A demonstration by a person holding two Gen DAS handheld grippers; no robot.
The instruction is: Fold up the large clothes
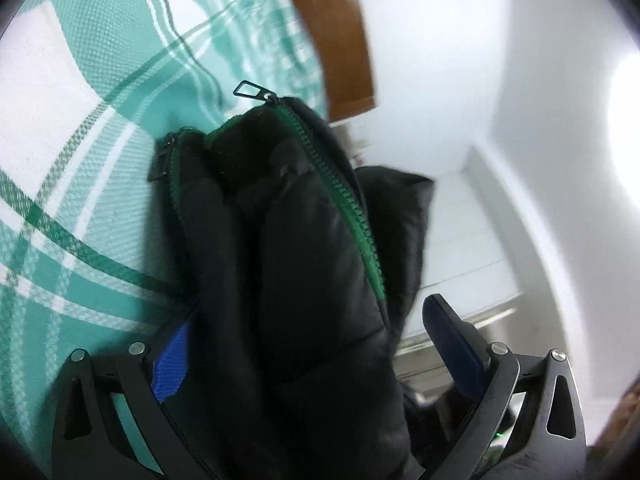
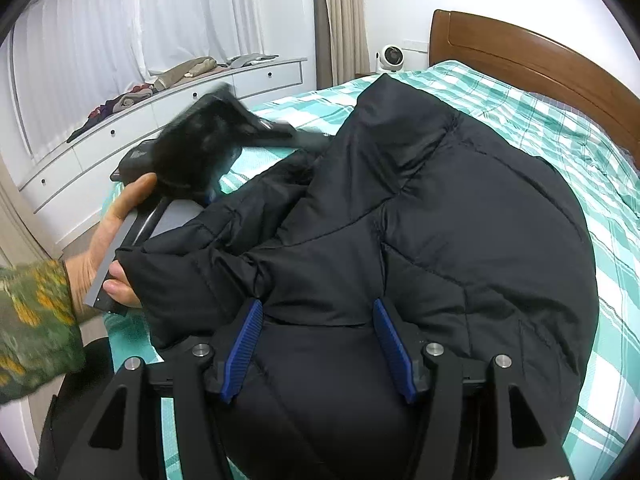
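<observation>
Black puffer jacket [image 2: 420, 208] bunched on the plaid bedspread [image 2: 560, 128], both claws at it.

Right gripper [image 2: 320, 344]: blue pads about half spread, pinching a padded fold at 6 o'clock in its view. Left gripper [image 1: 308, 344]: jaws at their widest, jacket edge with the green zipper [image 1: 344, 196] lying between them, right pad clear of the cloth (left pad half hidden, contact unclear). Left hand [image 2: 108, 248] at 9 o'clock, headboard [image 2: 540, 56] at 1.

The jacket [image 2: 440, 208] lies on the bed [image 2: 580, 128], headboard [image 2: 520, 46] behind.
</observation>
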